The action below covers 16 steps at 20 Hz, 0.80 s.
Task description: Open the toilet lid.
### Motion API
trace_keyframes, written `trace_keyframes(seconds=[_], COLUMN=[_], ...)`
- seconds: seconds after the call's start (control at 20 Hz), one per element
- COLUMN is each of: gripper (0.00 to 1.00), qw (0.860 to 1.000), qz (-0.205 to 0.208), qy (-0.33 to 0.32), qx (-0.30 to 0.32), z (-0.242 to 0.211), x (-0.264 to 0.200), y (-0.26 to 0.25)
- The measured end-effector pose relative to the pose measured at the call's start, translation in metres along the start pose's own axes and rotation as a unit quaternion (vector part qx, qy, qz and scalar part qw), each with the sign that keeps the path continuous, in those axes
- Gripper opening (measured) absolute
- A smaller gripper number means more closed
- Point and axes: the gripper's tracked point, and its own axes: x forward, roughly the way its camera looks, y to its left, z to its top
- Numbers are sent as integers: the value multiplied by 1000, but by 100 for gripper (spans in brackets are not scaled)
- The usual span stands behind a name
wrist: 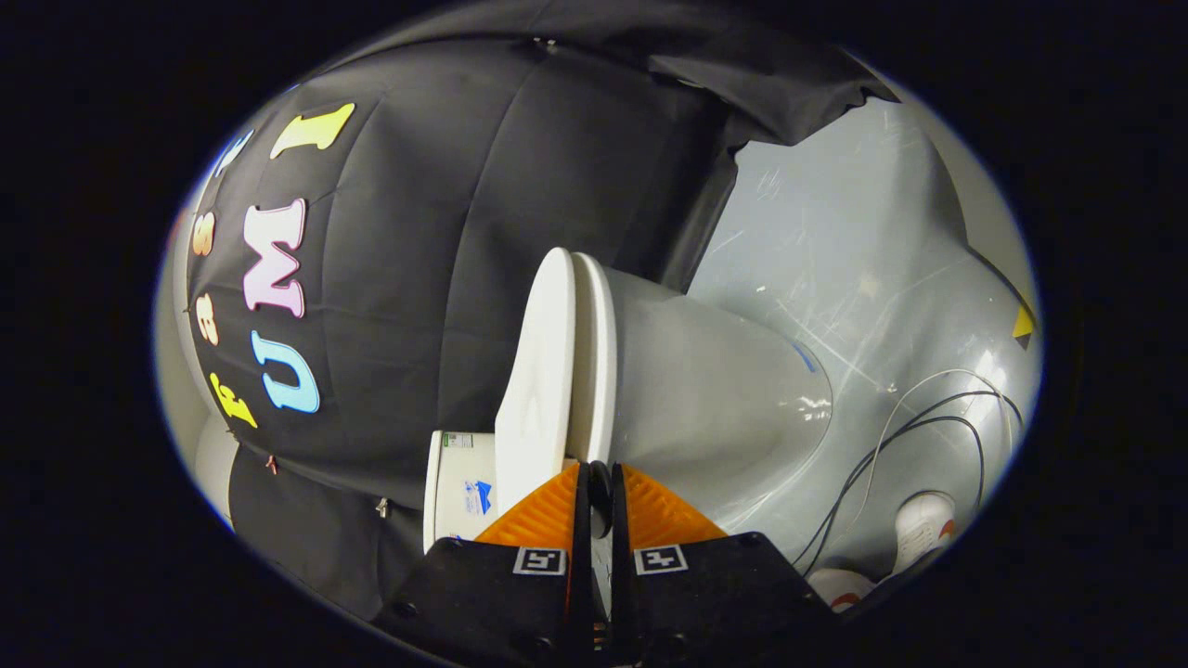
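lid (538, 371): looks pinched at its front edge so it can be swung up off the seat (596, 353)
gripper (599, 473): fingers nearly together, seemingly clamping that edge
bowl (715, 390): just beyond

The gripper (599, 471) is showing two wedge-shaped fingers (548, 520) with finely ribbed faces, tapering forward and lying close together, with only a narrow dark slit running between them. Each finger is sitting in a matte black, angular body (464, 594), and each half is carrying a small square black-and-white marker (540, 560) at its front edge. Small round screws (402, 610) are dotting the black housing. The person is wearing white shoes (921, 527) with red trim.
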Motion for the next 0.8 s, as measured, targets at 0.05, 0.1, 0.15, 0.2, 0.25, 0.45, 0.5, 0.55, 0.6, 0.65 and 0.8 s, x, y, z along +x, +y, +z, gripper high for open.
trace_keyframes(seconds=[0.05, 0.1, 0.15, 0.2, 0.25, 0.45, 0.5, 0.55, 0.6, 0.65, 0.8], gripper=[12, 12, 12, 8, 5, 5, 5, 5, 5, 5, 5], qw=[1000, 1000, 1000, 1000, 1000, 1000, 1000, 1000, 999, 999, 999], qz=[1, 3, 0, 8, 3, -12, -17, -23, -31, -37, -42], qy=[3, 4, 5, -7, -7, -10, -12, -15, -16, -20, -31], qx=[7, 15, 15, 22, 10, 17, 10, 2, -3, -8, -14], z=[0, 3, 5, 10, 9, 8, 7, 7, 8, 10, 12], x=[0, -2, -1, 18, 8, -6, -5, -6, -7, -10, -16], y=[-1, -1, -2, 0, 1, 4, 6, 8, 11, 14, 34])
